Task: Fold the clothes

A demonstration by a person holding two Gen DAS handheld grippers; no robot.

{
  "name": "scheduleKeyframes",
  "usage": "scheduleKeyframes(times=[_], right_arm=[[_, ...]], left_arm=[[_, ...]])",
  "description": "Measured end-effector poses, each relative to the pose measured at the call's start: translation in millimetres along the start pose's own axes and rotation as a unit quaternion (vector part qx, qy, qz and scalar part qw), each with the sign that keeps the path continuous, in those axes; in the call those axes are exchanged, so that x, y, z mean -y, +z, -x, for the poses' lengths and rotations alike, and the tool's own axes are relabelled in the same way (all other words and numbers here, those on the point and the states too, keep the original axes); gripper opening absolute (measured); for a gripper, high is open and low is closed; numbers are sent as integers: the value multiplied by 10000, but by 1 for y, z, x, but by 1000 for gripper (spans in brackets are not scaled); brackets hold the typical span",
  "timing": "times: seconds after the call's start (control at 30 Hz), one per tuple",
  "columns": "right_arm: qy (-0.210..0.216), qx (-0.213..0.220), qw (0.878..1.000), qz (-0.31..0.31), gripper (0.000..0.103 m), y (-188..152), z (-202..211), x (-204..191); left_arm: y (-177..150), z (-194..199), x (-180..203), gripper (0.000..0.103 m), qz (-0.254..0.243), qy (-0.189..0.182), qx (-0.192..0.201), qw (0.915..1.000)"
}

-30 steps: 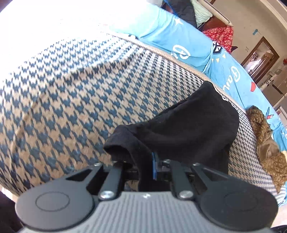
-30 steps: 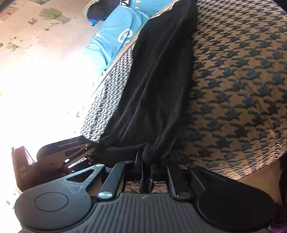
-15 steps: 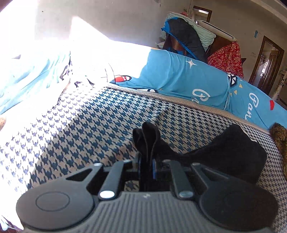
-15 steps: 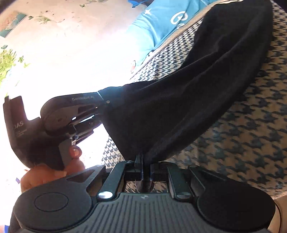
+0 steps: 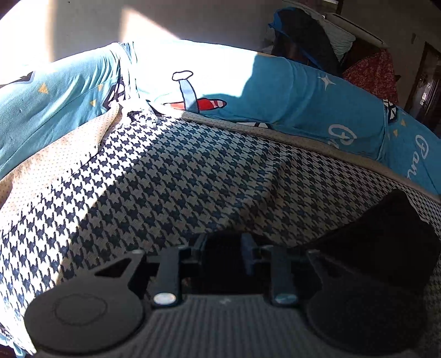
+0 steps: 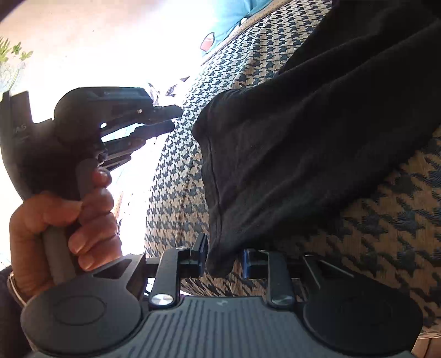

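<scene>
In the right wrist view a hand [image 6: 55,220] at the left edge grips the left gripper [image 6: 165,118], fingers narrowly parted; the black garment [image 6: 317,132] fills the upper right on the checked cover [image 6: 179,192], its corner hanging between the right gripper [image 6: 224,258]'s spread, unclamped fingers

Houndstooth cover [image 5: 171,176] (navy on tan) spans the bed, half in hard sunlight. Blue printed bedding [image 5: 317,104] bunched along the far edge, plain wall [image 5: 137,19] behind with a bright sun patch. Dark wooden door [image 5: 425,82] far right, red patterned cloth [image 5: 372,74] and piled clothes beside it. Right view blown out by glare.
</scene>
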State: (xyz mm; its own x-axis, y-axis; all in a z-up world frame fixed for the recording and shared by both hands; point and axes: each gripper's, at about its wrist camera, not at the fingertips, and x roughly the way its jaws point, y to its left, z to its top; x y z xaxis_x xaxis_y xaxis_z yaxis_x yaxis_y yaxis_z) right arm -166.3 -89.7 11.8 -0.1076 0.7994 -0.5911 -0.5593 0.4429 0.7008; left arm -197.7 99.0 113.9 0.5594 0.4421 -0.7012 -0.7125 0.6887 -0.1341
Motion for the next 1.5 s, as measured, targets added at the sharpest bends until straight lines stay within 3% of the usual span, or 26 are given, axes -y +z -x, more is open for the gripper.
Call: scheduleKeyframes(times=[0.13,0.23,0.37,0.6,0.87,1.17,1.5], right_arm=[[-31,147,9996,232,28,-5,31,-1],[-87,324,9991,251,29,16,44,6],[-349,573,9973,297,29,42,55,21],[-669,981,9925,276,30,83,76,44],[-996,1527,9830,227,39,136,96,72],[-1511,2299,9613,-128,47,196,117,119],[-2052,2918,9324,-575,54,229,156,182]], left_arm=[[-2,-5,11,29,-42,-147,-122,9998],[-2,-11,14,30,23,-263,-242,9994],[-3,-18,21,42,-8,-299,-331,9990],[-4,-33,39,42,-74,-506,-555,9971],[-3,-51,69,51,-356,-595,-603,9958],[-1,-73,99,51,-500,-837,-795,9921],[4,-93,119,56,-511,-994,-936,9893]])
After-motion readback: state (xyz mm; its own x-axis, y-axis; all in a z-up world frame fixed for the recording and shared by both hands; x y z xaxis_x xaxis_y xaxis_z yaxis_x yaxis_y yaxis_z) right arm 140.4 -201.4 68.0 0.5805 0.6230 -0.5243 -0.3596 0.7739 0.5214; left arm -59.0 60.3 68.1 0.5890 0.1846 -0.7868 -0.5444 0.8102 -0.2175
